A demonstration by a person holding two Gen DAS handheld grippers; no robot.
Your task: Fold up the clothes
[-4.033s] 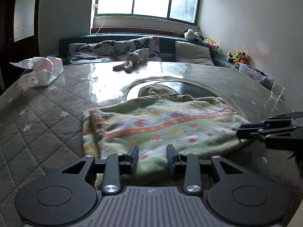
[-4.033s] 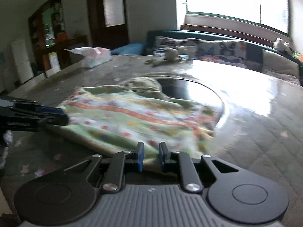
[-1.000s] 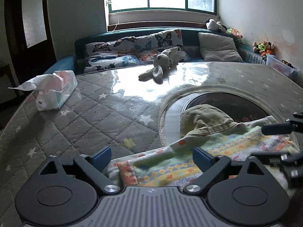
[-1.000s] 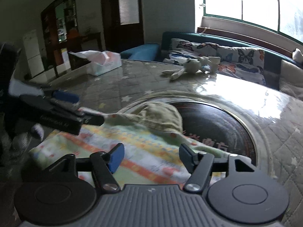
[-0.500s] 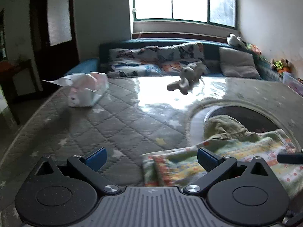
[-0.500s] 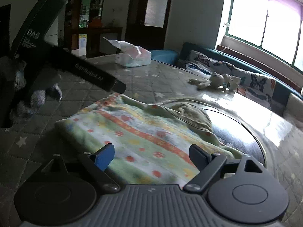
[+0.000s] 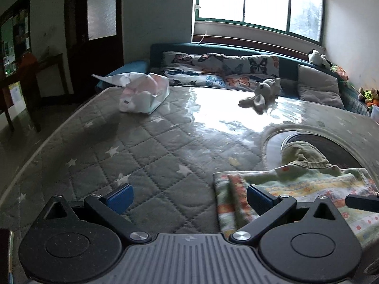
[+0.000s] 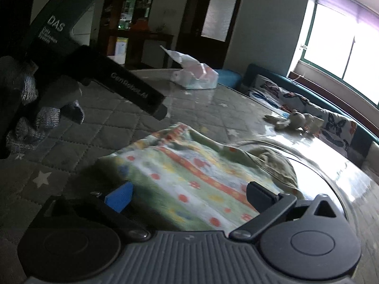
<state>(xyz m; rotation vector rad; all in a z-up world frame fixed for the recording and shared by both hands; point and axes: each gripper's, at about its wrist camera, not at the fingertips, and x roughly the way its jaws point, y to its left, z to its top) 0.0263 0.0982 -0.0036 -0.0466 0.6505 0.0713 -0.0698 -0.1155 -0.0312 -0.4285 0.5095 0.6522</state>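
Note:
A folded patterned garment point(image 7: 308, 189) point(image 8: 189, 175), green with orange stripes and dots, lies on the quilted grey table cover. An olive-green cloth point(image 7: 303, 156) point(image 8: 277, 163) pokes out from under its far edge. My left gripper point(image 7: 189, 200) is open over bare quilt, just left of the garment, with nothing between its fingers. My right gripper point(image 8: 189, 196) is open above the garment's near edge, holding nothing. The left gripper's body point(image 8: 132, 90) and a gloved hand point(image 8: 35, 108) show at the left of the right wrist view.
A tissue pack point(image 7: 142, 97) point(image 8: 196, 75) sits at the far left of the table, a plush rabbit point(image 7: 260, 97) point(image 8: 291, 120) at the back. A dark round inset point(image 7: 331, 149) lies beyond the garment. A sofa with butterfly cushions point(image 7: 225, 71) runs under the window.
Both grippers, shut on the garment's near edge 4 s ago, have opened and let go. They have pulled back, the left one swinging further left of the garment.

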